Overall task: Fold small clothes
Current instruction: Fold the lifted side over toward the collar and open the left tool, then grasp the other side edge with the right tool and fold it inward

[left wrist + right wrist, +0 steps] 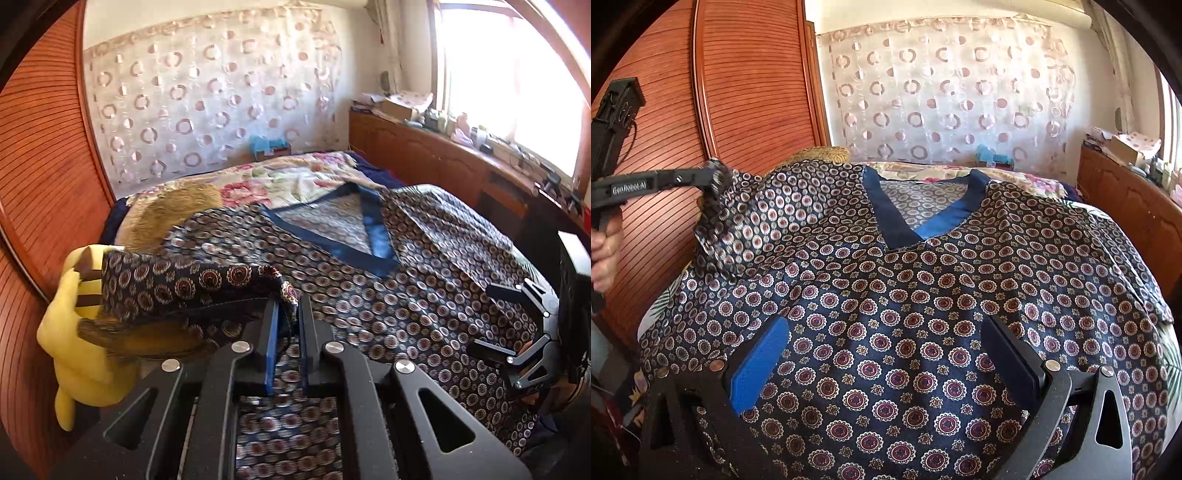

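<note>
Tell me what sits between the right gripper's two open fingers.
Only the navy medallion-print V-neck shirt, spread flat, shows between the right gripper fingers in the right wrist view; the pads stand apart and pinch nothing.

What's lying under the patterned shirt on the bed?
Under the shirt a floral bedspread shows past the collar and at the edges. A brown furry thing pokes out behind the lifted sleeve. Anything beneath the shirt's middle is covered.

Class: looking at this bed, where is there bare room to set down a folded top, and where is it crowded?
Free: the floral bedspread between the shirt collar and the curtain. Crowded: the shirt covers the near bed, a yellow plush toy sits left, and clutter fills the window ledge.
</note>
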A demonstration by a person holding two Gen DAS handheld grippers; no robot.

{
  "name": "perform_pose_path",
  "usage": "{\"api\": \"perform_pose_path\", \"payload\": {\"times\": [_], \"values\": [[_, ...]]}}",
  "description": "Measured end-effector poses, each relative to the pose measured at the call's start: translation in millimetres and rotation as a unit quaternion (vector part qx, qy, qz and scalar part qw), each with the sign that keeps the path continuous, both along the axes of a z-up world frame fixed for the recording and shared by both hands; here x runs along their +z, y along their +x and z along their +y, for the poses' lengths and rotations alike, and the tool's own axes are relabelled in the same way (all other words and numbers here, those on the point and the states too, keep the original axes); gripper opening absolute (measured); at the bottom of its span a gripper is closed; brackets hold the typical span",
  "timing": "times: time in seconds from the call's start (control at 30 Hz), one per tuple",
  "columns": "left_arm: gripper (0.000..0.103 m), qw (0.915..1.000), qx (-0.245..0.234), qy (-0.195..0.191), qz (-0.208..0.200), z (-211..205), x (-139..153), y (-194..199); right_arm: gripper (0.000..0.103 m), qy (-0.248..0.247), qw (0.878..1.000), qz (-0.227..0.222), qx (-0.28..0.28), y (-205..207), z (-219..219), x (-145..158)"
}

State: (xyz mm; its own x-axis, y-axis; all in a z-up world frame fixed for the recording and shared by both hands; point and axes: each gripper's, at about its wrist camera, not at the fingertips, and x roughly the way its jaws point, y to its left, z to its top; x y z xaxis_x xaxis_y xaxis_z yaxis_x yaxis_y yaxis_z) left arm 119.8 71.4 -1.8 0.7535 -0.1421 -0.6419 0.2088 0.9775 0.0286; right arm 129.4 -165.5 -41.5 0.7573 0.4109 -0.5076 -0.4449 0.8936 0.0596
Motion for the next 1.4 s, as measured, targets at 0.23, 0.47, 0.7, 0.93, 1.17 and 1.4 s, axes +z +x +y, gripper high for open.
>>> {"api": "perform_pose_path", "payload": {"times": [0.23,0.47,0.7,0.93,1.17,1.4], "values": [[0.053,0.9995,0.004,-0.029,-0.013,1,4,-25,0.103,0.007,1.000,0.002,0.000,-1,-2,1],[0.082,0.9980,0.025,-0.054,-0.021,26,1,-49,0.103,0.008,1.000,0.006,0.002,0,-3,2],[0.082,0.9959,0.064,-0.058,-0.027,43,-18,-72,0.103,-0.006,1.000,0.012,0.028,4,4,9],[0.082,0.9946,0.083,-0.052,-0.035,49,-25,-83,0.092,-0.022,0.997,-0.009,0.080,19,38,42],[0.082,0.9930,0.098,-0.050,-0.042,57,-30,-88,0.087,-0.050,0.988,-0.018,0.146,57,108,64],[0.082,0.9912,0.115,-0.057,-0.032,68,-43,-84,0.065,-0.080,0.978,0.014,0.193,111,192,49]]}}
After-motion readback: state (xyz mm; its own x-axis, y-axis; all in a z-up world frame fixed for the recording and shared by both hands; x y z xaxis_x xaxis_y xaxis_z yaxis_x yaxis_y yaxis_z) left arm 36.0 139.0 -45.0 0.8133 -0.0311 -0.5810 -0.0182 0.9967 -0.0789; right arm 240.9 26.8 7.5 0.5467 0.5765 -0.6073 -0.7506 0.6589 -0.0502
